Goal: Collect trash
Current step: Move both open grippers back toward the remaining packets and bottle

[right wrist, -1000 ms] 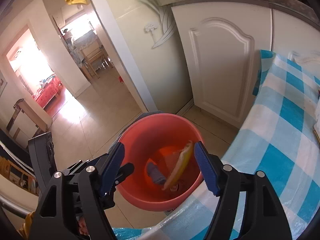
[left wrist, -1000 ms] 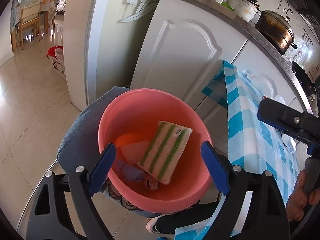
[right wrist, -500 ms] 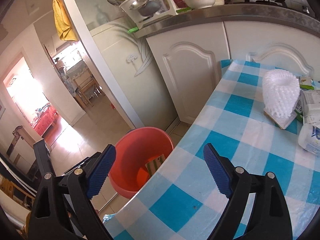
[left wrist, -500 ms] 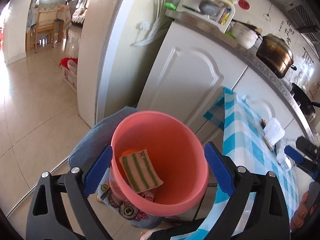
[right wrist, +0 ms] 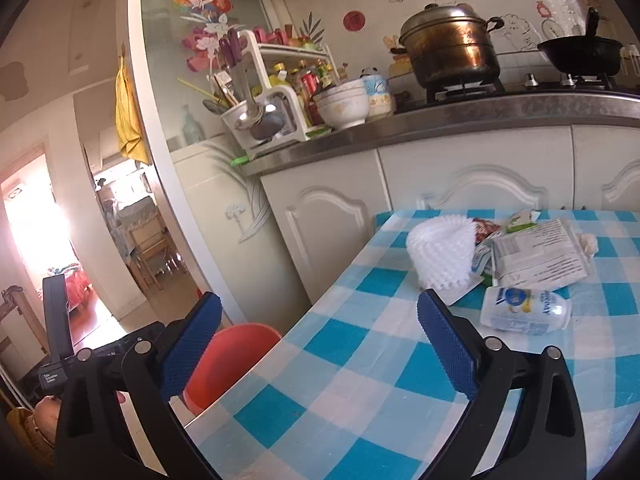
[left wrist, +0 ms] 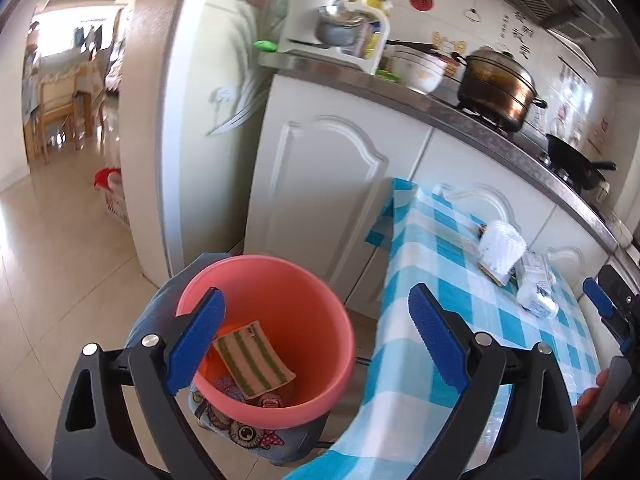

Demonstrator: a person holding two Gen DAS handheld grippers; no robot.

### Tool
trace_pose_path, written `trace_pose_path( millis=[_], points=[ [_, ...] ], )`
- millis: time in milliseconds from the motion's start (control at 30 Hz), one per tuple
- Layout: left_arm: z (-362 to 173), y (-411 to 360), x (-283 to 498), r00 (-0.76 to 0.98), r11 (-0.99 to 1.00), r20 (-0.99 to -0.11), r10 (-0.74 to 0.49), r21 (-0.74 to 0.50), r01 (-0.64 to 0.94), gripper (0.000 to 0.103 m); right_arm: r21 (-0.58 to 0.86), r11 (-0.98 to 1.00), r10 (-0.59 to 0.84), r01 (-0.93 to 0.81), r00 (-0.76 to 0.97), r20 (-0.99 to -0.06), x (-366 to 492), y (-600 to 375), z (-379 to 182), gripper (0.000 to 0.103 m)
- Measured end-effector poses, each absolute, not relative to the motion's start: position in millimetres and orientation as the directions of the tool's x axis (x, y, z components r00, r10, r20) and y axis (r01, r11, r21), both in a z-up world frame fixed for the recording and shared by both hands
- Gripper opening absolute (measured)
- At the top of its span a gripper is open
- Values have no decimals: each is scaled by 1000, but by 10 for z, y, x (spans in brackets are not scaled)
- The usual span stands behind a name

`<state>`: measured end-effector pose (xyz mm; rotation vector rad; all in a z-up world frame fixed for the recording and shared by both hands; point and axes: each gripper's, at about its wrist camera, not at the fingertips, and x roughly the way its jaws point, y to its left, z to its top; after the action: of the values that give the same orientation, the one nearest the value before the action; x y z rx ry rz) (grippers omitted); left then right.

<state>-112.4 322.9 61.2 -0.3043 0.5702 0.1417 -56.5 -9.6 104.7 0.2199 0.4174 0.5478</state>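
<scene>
A pink bucket [left wrist: 280,276] stands on a padded stool beside the table, with a green-striped sponge [left wrist: 252,354] and other scraps lying in it. My left gripper [left wrist: 316,300] hovers open above the bucket, holding nothing. My right gripper [right wrist: 320,304] is over the near part of the checked tablecloth [right wrist: 360,360]; its jaws are opening and nothing is between them. Further along the cloth lie a white foam net [right wrist: 440,256], a flattened paper carton [right wrist: 540,256] and a small white plastic bottle [right wrist: 524,312]. The right gripper [left wrist: 612,320] also shows at the right edge of the left wrist view.
White cabinets [right wrist: 336,232] under a steel counter run behind the table, with a utensil rack [right wrist: 272,100], bowls, a steamer pot [right wrist: 452,44] and a wok. The bucket [right wrist: 232,352] sits below the table's left edge. A tiled floor leads to a doorway on the left.
The right gripper swung from over the bucket to above the table and its jaws widened. The sponge settled flat in the bucket. The left gripper rose and drew back from the bucket.
</scene>
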Motion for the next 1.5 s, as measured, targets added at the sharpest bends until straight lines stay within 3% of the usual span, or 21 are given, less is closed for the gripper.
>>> trace_pose_path(
  millis=[467, 933, 1100, 1233, 1500],
  points=[
    [910, 2252, -554, 757, 963, -629, -178, -269, 3, 94, 490, 817, 476, -305, 835, -274, -376, -1393, 963, 98],
    [1147, 1272, 726, 716, 949, -640, -279, -300, 101, 94, 641, 762, 427, -96, 818, -385, -82, -2398, 608, 98],
    [1204, 882, 1445, 626, 945, -708, -326, -262, 196, 94, 584, 809, 398, -71, 797, -454, 70, -2491, 618, 98],
    [1146, 581, 1969, 546, 943, -773, -323, -210, 260, 94, 540, 840, 376, -61, 781, -498, 248, -2534, 663, 98],
    [663, 111, 2639, 447, 946, -877, -176, -25, 322, 93, 552, 832, 380, -49, 776, -504, 405, -2607, 611, 98]
  ],
)
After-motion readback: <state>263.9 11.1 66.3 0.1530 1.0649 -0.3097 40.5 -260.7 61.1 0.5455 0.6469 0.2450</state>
